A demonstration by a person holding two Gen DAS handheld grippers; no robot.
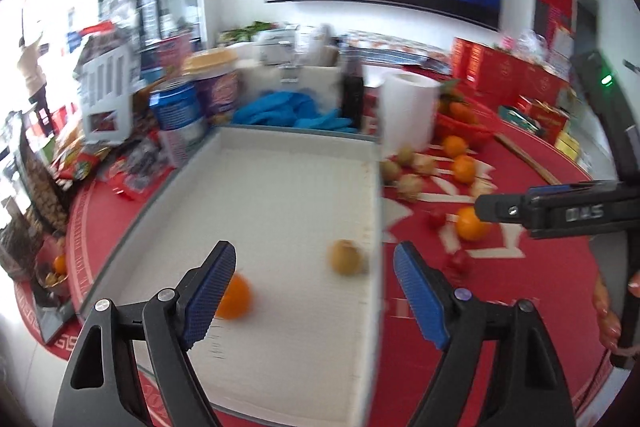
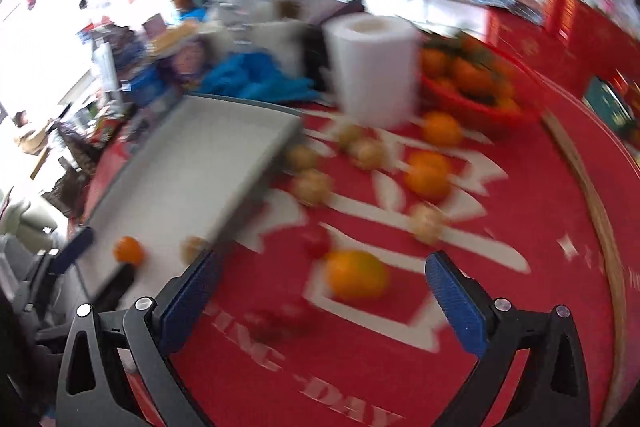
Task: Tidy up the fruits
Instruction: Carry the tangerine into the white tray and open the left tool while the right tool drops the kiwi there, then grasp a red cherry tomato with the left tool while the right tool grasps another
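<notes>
- Left gripper [image 1: 316, 291]: blue-padded jaws apart, nothing between them, over the shallow white rectangular tray [image 1: 280, 163].
- Tray holds two fruits: a small round orange [image 1: 236, 297], partly behind the left pad, and a round tan-brown fruit [image 1: 346, 257] near the tray's right wall.
- Right gripper [image 2: 324, 301]: jaws spread wide, empty, over the red printed tablecloth [image 2: 400, 367] to the right of the tray.
- Key relation: a large round orange [image 2: 356, 275] lies on the cloth just ahead of the right gripper, between the lines of its pads. Round, so no long axis to align with.
- Right hand is nearer; judged next pick.
- More oranges and tan fruits sit further off, toward the white paper roll [image 2: 372, 67]. Frames blurred.
</notes>
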